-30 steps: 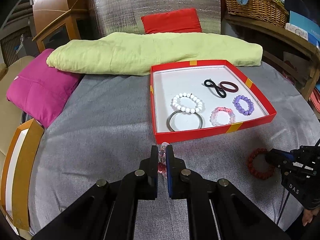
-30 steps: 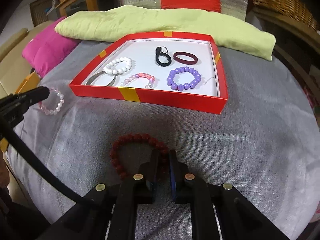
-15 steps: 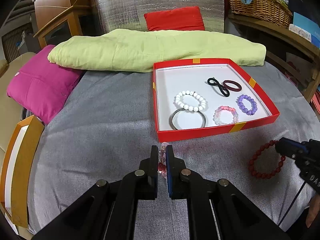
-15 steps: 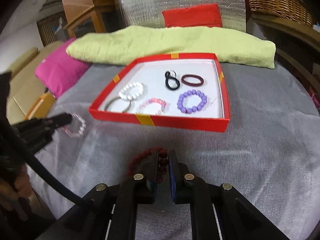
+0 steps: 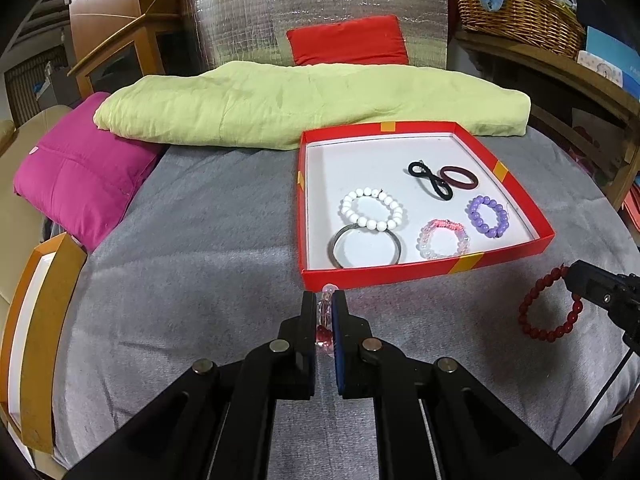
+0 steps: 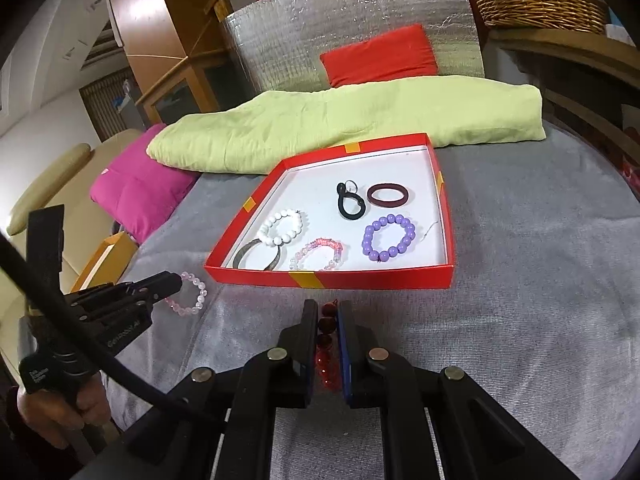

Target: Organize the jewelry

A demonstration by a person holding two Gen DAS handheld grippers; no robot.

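Observation:
A red box (image 5: 424, 273) (image 6: 360, 280) with a white floor lies on the grey cloth. It holds a white bead bracelet (image 5: 372, 209), a metal bangle (image 5: 364, 245), a pink bead bracelet (image 5: 443, 239), a purple bead bracelet (image 5: 488, 217), a black hair tie (image 5: 430, 185) and a maroon ring (image 5: 458, 178). My left gripper (image 5: 324, 304) (image 6: 172, 280) is shut on a pale pink bead bracelet (image 6: 190, 299) just before the box's front left corner. My right gripper (image 6: 326, 308) (image 5: 576, 276) is shut on a dark red bead bracelet (image 5: 548, 312) (image 6: 326, 336), held above the cloth right of the box.
A light green folded quilt (image 5: 304, 104) lies behind the box, with a magenta cushion (image 5: 80, 172) to the left and a red cushion (image 5: 348, 46) against a silver foil panel. A wicker basket (image 5: 516, 8) sits on a wooden shelf at right. An orange frame (image 5: 36, 320) stands at the left edge.
Both grippers have lifted with their bracelets. The dark red bracelet has left the cloth and hangs from my right gripper. The box looks farther off and lower in both views.

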